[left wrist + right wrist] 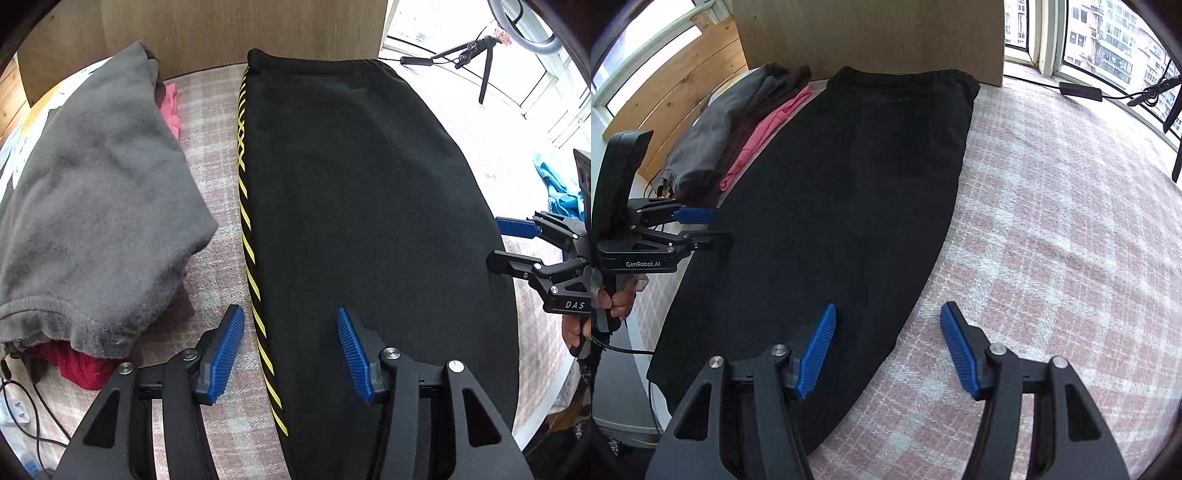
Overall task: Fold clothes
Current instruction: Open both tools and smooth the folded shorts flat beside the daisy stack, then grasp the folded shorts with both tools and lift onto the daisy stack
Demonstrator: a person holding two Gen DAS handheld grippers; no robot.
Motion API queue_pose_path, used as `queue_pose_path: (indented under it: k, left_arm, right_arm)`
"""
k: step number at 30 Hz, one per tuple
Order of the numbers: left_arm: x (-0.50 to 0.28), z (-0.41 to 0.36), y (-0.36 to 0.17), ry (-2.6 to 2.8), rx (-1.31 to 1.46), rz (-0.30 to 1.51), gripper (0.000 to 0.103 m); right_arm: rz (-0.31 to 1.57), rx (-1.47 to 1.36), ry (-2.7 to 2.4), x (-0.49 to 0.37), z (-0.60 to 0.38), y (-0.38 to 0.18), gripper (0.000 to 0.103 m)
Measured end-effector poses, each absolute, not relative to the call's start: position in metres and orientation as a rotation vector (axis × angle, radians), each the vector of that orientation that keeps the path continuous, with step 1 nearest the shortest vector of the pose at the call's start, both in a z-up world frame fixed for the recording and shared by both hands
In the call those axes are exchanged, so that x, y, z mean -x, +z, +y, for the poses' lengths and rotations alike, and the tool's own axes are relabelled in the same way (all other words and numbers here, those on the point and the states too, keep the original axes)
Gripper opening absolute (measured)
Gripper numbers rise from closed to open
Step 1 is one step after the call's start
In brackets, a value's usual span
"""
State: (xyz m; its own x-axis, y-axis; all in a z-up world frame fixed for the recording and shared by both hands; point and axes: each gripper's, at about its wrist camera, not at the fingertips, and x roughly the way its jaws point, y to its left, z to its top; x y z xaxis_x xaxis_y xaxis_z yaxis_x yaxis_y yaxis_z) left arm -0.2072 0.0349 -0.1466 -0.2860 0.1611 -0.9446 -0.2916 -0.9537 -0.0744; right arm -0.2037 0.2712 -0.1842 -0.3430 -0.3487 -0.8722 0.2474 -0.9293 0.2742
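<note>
While I am holding both tools over the pink checked cover [1052, 229], a grey garment [96, 206] is lying leftmost on a small pile. Beside it, the black trousers [369, 206] with a yellow side stripe [251, 251] are lying flat and lengthwise. My left gripper [290, 354] is gaping wide over their left edge, gripping nothing. My right gripper [888, 350] is gaping equally wide over their right edge, also gripping nothing.
</note>
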Motion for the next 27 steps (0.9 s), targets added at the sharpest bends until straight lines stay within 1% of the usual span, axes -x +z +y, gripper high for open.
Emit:
queue_pose_path:
  k: [2,5,6,7,8,9,10,11,12,13,14,15,18,21,25,27]
  left_arm:
    - [0.205,0.038,-0.147,2.317,1.664,0.193,0.047]
    - [0.205,0.032,-0.147,2.306,1.654,0.124,0.029]
    - [0.205,0.030,-0.147,2.302,1.650,0.102,0.026]
    - [0.205,0.027,-0.147,2.298,1.646,0.079,0.019]
    - [0.205,0.025,-0.147,2.294,1.642,0.056,0.013]
    - [0.205,0.023,-0.147,2.290,1.638,0.034,0.011]
    - [0.205,0.021,-0.147,2.285,1.634,0.011,0.007]
    - [0.205,0.019,-0.147,2.281,1.629,-0.011,0.005]
    - [0.205,0.017,-0.147,2.276,1.625,-0.034,0.004]
    - [0.205,0.015,-0.147,2.270,1.620,-0.053,0.003]
    - [0.204,0.014,-0.147,2.259,1.611,-0.059,0.003]
    - [0.204,0.013,-0.147,2.247,1.598,-0.071,0.003]
    - [0.203,0.001,-0.139,2.213,1.551,-0.155,0.003]
    - [0.203,-0.015,-0.108,2.216,1.437,-0.223,0.003]
    - [0.200,-0.034,-0.047,2.255,1.244,-0.273,0.003]
    - [0.198,-0.041,-0.014,2.278,1.126,-0.290,0.003]
  right_arm:
    - [-0.122,-1.507,-2.299,0.203,0.270,-0.185,0.059]
    - [-0.108,-1.468,-2.282,0.202,0.267,-0.185,0.058]
    - [-0.104,-1.455,-2.277,0.202,0.266,-0.186,0.058]
    - [-0.099,-1.442,-2.271,0.201,0.265,-0.186,0.058]
    - [-0.095,-1.428,-2.266,0.201,0.264,-0.186,0.052]
    - [-0.100,-1.419,-2.263,0.202,0.265,-0.187,0.045]
    - [-0.126,-1.418,-2.262,0.203,0.267,-0.188,0.042]
    - [-0.166,-1.421,-2.253,0.204,0.271,-0.189,0.032]
    - [-0.218,-1.430,-2.235,0.207,0.274,-0.192,0.022]
    - [-0.278,-1.437,-2.214,0.210,0.276,-0.196,0.019]
    - [-0.331,-1.443,-2.197,0.211,0.277,-0.199,0.012]
    - [-0.368,-1.447,-2.194,0.212,0.277,-0.201,0.011]
    - [-0.473,-1.418,-2.212,0.206,0.279,-0.192,0.008]
    - [-0.574,-1.357,-2.252,0.195,0.284,-0.170,0.007]
    - [-0.677,-1.190,-2.308,0.176,0.290,-0.113,0.007]
    - [-0.673,-1.092,-2.348,0.167,0.286,-0.077,0.007]
